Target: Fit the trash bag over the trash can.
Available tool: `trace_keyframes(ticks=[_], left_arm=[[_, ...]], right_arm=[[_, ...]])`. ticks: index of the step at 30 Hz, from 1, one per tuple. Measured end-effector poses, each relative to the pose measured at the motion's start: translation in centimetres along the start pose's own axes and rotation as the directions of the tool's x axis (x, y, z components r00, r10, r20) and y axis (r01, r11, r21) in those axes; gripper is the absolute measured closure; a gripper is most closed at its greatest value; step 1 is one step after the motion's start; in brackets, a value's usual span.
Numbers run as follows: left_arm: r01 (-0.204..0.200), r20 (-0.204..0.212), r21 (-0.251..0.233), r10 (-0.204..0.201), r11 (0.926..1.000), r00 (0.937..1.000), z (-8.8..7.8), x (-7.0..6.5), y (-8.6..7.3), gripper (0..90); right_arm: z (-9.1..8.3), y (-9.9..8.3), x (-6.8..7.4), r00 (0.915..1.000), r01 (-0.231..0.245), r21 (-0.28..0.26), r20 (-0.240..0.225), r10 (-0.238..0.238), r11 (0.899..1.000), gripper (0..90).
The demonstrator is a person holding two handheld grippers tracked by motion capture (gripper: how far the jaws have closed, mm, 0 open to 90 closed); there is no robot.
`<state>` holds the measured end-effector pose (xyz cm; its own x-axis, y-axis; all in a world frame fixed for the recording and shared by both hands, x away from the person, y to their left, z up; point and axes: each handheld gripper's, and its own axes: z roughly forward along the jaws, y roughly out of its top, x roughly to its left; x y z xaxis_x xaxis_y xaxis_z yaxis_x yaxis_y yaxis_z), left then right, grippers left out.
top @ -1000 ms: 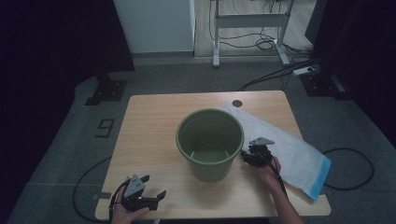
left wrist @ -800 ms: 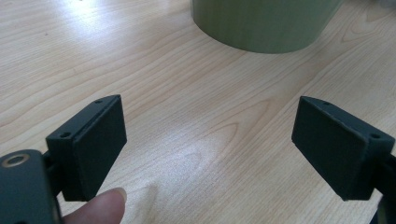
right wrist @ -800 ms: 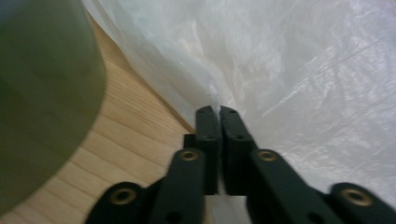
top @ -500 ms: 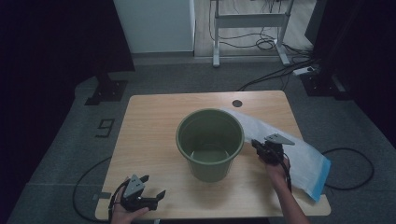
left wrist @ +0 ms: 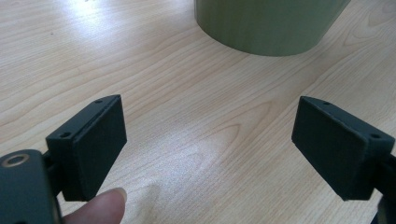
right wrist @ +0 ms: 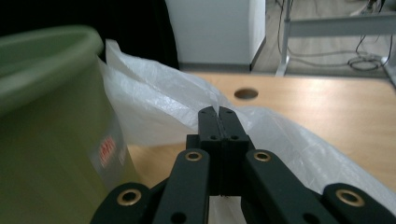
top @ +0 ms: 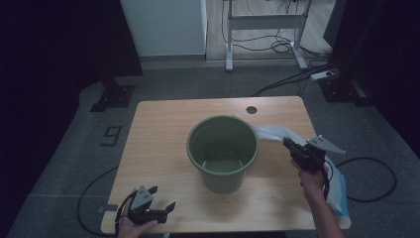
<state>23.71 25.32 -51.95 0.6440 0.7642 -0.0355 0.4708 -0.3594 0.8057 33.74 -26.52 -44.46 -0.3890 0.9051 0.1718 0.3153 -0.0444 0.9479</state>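
While the green bucket (top: 223,151) stands upright at the middle of the wooden table (top: 163,129), the right gripper (top: 288,144) sits at its 3 o'clock, jaws clenched on a fold of the white plastic bag (top: 275,133) — lifted there against the bucket's rim, the rest trailing toward 4 o'clock. At 7 o'clock, near the table's edge, the left gripper (top: 163,198) rests with jaws spread wide, grasping nothing.

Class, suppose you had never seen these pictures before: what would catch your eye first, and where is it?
The round green plastic bucket stands mid-table, open and seemingly empty. Beside it, the right gripper is shut on a thin white plastic bag lifted toward the bucket's rim. The left gripper rests open at the table's near edge.
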Motion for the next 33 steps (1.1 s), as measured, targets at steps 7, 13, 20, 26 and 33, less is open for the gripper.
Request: trace_keyframes(ticks=[7,13,20,26,33], left_arm=[[-0.005,0.004,0.006,0.005,1.0000,1.0000,0.2,-0.2,0.0,9.9],[-0.001,0.005,0.005,0.001,1.0000,1.0000,0.2,-0.2,0.0,9.9],[0.003,0.007,0.008,-0.003,1.0000,1.0000,0.3,-0.1,-0.1,9.9],[0.004,0.009,0.008,-0.004,1.0000,1.0000,0.4,-0.1,-0.2,9.9],[0.000,0.009,0.011,0.000,0.9999,1.0000,0.4,-0.2,-0.1,9.9]], right_arm=[[-2.4,2.2,-0.1,1.0000,0.003,-0.072,0.003,-0.003,0.997,88.8],[-4.1,4.1,-0.2,1.0000,0.002,-0.134,0.004,-0.001,0.991,88.9],[-5.4,5.7,-0.1,1.0000,0.007,-0.177,0.008,-0.005,0.984,88.9],[-6.4,7.1,0.1,0.9999,0.008,-0.216,0.009,-0.006,0.976,88.9],[-7.7,9.0,0.5,0.9997,0.025,-0.255,0.009,-0.023,0.967,88.9]])
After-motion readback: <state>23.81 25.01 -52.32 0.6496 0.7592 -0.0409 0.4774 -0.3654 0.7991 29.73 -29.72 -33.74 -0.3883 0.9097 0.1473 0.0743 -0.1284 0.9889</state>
